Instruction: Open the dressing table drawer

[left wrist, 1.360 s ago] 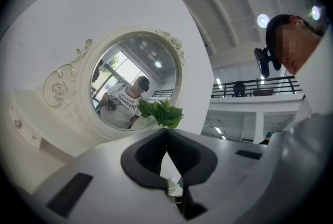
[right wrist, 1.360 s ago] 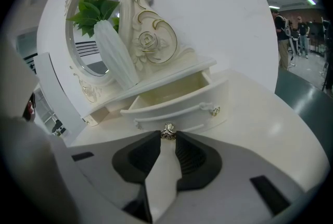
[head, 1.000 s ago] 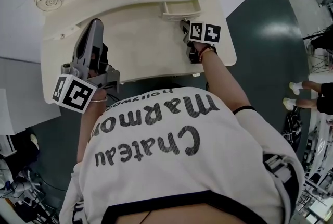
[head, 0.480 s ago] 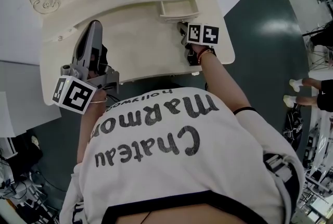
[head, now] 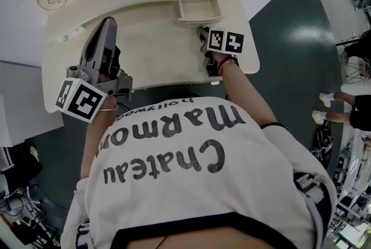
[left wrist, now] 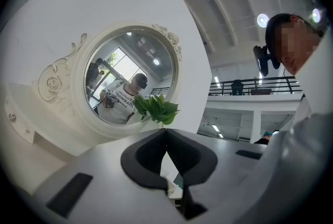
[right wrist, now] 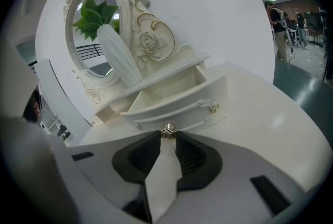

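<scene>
Already the drawer (right wrist: 171, 94) sits pulled out at the back right of the counter (head: 156, 51), your right claw (right wrist: 167, 140) pinching its knob (right wrist: 167, 131), so more pulling could drag it fully out and drop it, while your left claw (left wrist: 166, 132) hangs pressed together, empty.

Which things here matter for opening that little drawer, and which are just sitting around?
In the job: drawer, already pulled out; its knob; right gripper, shut on the knob.
Just there: mirror; vase with green leaves; left gripper, shut and empty.
</scene>
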Demonstrator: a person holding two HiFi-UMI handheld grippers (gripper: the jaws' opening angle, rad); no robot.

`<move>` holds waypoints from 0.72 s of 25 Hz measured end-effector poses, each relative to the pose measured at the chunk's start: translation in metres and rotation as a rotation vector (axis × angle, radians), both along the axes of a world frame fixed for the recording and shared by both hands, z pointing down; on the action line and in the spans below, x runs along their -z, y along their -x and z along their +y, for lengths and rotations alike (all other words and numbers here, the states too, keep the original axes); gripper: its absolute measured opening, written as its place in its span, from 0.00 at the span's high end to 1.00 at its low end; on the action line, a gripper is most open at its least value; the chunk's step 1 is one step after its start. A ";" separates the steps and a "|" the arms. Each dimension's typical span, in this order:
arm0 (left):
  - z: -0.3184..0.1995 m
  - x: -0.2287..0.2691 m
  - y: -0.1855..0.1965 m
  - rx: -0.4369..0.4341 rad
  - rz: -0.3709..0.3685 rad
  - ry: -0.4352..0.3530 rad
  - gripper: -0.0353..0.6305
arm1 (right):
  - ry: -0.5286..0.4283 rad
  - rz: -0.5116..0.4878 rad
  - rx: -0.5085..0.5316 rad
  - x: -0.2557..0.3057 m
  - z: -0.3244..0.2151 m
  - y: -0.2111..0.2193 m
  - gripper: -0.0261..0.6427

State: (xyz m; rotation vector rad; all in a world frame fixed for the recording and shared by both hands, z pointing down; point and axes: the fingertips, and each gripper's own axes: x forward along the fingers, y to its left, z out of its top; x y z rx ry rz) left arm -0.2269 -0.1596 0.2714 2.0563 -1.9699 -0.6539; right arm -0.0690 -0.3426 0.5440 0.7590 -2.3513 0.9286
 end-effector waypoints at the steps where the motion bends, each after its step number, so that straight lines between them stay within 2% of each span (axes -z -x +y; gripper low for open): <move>1: -0.001 0.000 -0.001 -0.001 -0.001 0.000 0.91 | 0.002 -0.001 -0.005 0.000 0.000 0.000 0.81; 7: -0.003 -0.001 -0.002 0.005 -0.003 0.004 0.91 | 0.023 -0.024 -0.049 0.001 -0.003 0.001 0.81; 18: -0.004 -0.014 0.002 0.033 0.015 0.005 0.91 | 0.045 -0.011 -0.020 -0.001 -0.004 0.005 0.81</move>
